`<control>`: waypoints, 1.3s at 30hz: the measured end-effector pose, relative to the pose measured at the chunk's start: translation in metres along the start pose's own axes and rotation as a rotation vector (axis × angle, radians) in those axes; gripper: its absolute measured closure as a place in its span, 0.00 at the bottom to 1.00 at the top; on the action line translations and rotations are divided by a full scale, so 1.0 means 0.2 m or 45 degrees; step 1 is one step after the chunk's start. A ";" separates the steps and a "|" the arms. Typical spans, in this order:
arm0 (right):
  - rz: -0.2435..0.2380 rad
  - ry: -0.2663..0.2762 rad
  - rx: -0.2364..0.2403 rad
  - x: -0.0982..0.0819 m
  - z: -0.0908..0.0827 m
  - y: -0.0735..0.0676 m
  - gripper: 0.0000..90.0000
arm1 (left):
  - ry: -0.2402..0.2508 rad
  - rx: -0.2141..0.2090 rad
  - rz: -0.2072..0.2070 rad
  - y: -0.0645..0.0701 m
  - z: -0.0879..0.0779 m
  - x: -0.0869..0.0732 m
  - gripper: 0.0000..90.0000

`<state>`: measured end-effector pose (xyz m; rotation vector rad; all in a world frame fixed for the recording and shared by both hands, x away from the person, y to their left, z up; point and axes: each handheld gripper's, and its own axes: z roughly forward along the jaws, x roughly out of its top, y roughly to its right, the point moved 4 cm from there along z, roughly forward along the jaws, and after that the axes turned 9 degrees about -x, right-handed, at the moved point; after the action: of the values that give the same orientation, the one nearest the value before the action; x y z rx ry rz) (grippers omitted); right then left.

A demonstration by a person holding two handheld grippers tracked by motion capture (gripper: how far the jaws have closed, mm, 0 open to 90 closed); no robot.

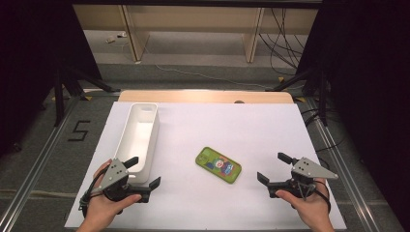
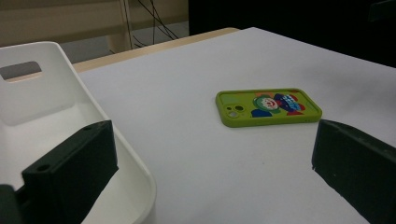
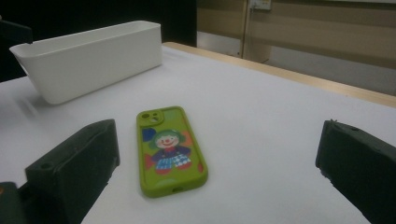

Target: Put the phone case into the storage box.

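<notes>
Between the two tools, on the white tabletop point(image 1: 203, 130), lies a green phone case point(image 1: 218, 165), flat, with its printed back up: a clown figure with green hair and a chequered suit. Its camera cut-out sits at the end farther from the right tool point(image 1: 274, 170), as the right gripper view shows, where the phone case point(image 3: 170, 150) lies just ahead of that tool's jaws and a little nearer its left one. Both jaws stand spread wide there, with nothing pinched between them; the case is apart from both.

From the left tool point(image 1: 145, 171) the phone case point(image 2: 268, 107) lies off toward its right jaw, near but not touching, with the long side turned toward the camera. That tool's jaws are spread wide too and hold nothing. One of them hangs over the near end of a long white bin point(image 1: 140, 137), which stands on the tabletop just beside and ahead of the left tool; in the left gripper view the bin point(image 2: 60, 112) shows a handle slot in its far end wall. Whether that jaw touches the rim I cannot tell.

Each tool is held in a hand at the near edge of the tabletop, the left hand point(image 1: 107, 205) and the right hand point(image 1: 309, 208), well apart from each other.
</notes>
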<state>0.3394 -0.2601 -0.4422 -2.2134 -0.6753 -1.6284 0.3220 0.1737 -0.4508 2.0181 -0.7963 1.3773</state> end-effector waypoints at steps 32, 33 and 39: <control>-0.065 -0.328 -0.031 0.00 0.38 0.05 1.00 | -0.003 -0.008 0.006 0.01 0.00 0.00 0.00; -0.068 -0.342 -0.030 0.00 0.39 0.04 1.00 | -0.002 -0.008 0.004 0.01 0.00 0.00 0.00; -0.079 -0.436 -0.014 -0.04 0.46 0.03 1.00 | -0.002 -0.011 0.005 0.01 0.01 0.00 0.00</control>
<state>0.4150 -0.2203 -0.4782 -2.5302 -0.8305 -1.2912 0.3206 0.1713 -0.4514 2.0121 -0.8056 1.3724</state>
